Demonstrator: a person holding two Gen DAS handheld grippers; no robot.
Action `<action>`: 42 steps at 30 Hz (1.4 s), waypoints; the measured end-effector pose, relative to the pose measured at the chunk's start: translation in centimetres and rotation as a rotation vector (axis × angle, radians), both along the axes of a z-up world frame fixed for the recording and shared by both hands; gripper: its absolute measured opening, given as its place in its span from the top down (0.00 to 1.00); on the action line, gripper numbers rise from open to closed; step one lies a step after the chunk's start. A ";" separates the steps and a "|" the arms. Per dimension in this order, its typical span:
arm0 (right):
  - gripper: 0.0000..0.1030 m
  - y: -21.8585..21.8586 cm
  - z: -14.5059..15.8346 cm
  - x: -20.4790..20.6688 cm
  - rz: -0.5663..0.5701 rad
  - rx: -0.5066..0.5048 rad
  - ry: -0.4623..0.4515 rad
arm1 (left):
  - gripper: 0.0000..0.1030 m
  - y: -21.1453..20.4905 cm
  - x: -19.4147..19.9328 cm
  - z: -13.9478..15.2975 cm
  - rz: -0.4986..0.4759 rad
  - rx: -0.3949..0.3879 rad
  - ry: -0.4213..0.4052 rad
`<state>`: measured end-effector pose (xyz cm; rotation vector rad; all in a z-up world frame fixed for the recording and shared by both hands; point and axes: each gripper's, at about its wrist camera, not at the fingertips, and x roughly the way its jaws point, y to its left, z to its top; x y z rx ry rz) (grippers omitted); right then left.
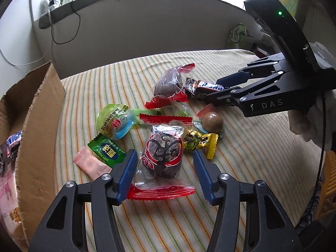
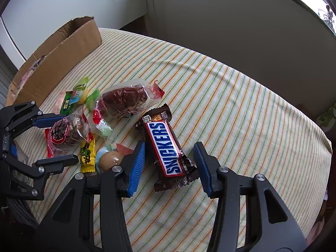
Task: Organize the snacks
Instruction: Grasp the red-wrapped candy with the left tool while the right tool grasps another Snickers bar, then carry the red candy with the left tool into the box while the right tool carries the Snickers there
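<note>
On the striped cloth (image 1: 241,147) lies a heap of wrapped snacks. My left gripper (image 1: 164,168) stands open astride a clear, red-ended packet with a dark fruit (image 1: 161,157); its blue pads (image 1: 129,172) are apart from the packet. In the right wrist view the same gripper (image 2: 71,138) flanks that packet (image 2: 63,134). My right gripper (image 2: 169,163) is open around a Snickers bar (image 2: 166,147), which lies flat with a gap at the right pad. From the left wrist view, the right gripper (image 1: 212,90) reaches down onto the bar (image 1: 201,88).
An open cardboard box (image 1: 40,126) (image 2: 63,48) stands at the left and holds another Snickers (image 1: 12,145). Around the packets lie a second dark-fruit packet (image 1: 168,82), a green jelly cup (image 1: 114,121), a green candy (image 1: 108,153), a pink sachet (image 1: 90,164), a yellow candy (image 1: 199,142) and a brown ball (image 1: 211,120).
</note>
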<state>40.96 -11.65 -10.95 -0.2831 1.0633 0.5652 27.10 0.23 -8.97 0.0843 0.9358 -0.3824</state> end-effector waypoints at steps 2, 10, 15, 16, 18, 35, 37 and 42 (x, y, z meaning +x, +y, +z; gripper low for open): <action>0.57 -0.4 0.1 -0.2 -0.006 0.001 -0.004 | 0.47 0.9 0.1 0.4 0.028 -0.053 0.014; 0.71 -0.2 0.2 -0.4 -0.026 -0.027 -0.024 | 0.69 2.3 0.4 1.1 0.067 -0.068 -0.015; 0.71 0.0 0.5 -1.2 -0.037 -0.038 -0.044 | 0.69 2.2 0.1 1.1 0.071 -0.060 -0.024; 0.71 0.0 0.7 -1.4 -0.041 -0.036 -0.050 | 0.70 2.3 0.1 1.2 0.072 -0.063 -0.025; 0.71 -0.7 1.3 -1.9 -0.055 -0.026 -0.064 | 0.70 2.4 -0.1 1.6 0.076 -0.074 -0.036; 0.71 3.2 8.7 -5.1 -0.005 0.077 -0.173 | 0.70 8.0 -2.9 8.2 0.191 -0.196 -0.235; 0.71 4.7 9.3 -5.4 0.019 0.089 -0.179 | 0.70 9.6 -3.2 8.6 0.232 -0.194 -0.254; 0.71 8.9 10.2 -5.6 0.075 0.109 -0.189 | 0.70 13.5 -3.5 9.4 0.326 -0.222 -0.289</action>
